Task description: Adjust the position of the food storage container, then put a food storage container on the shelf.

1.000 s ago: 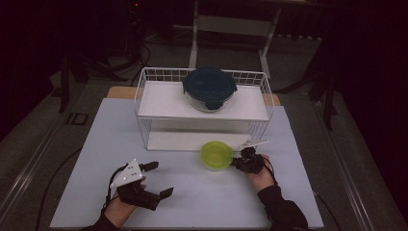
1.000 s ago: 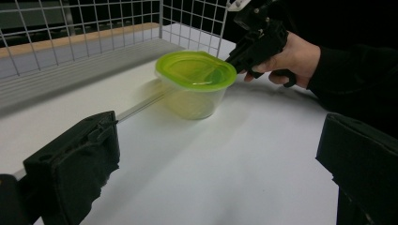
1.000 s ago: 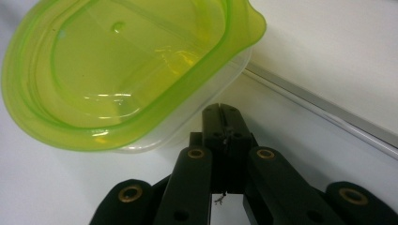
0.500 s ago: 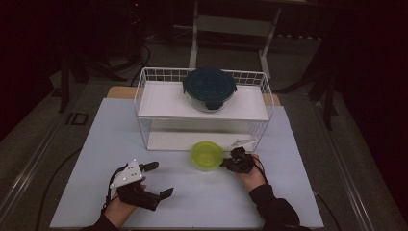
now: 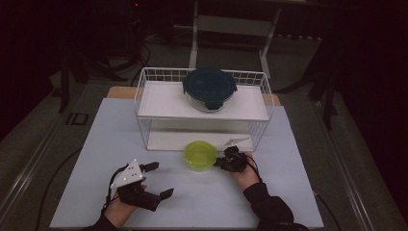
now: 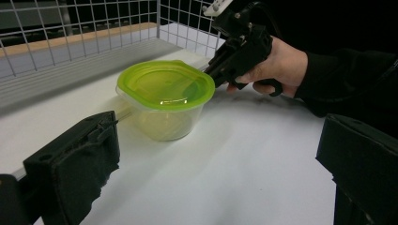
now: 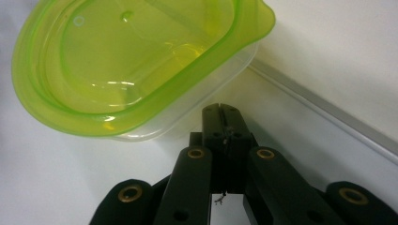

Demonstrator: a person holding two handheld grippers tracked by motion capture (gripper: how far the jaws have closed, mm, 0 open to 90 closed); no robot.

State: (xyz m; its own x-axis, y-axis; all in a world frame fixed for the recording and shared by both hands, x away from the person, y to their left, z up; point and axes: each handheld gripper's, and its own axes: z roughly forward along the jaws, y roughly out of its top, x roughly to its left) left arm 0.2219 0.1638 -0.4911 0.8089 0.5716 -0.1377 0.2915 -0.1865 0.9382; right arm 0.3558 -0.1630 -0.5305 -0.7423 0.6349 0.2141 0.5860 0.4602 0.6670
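Observation:
A clear plastic container with a lime-green lid (image 5: 200, 154) (image 6: 164, 91) (image 7: 131, 65) stands on the white table just in front of the wire rack. My right gripper (image 5: 222, 161) (image 6: 210, 72) (image 7: 220, 111) is shut, with its joined tips against the container's right side just under the lid rim and nothing between the jaws. Near the table's front left, my left gripper (image 5: 161, 179) (image 6: 216, 187) is held open, its jaws wide apart and pointing toward the container from a short way off.
A white wire rack (image 5: 144, 110) with two shelves stands at the back of the table. On its upper shelf sits a round glass container with a dark blue lid (image 5: 210, 86). The white table surface (image 5: 202, 207) extends in front of both hands.
My right gripper and the green-lidded container have moved leftward together along the front of the rack. The left gripper has stayed where it was, open.

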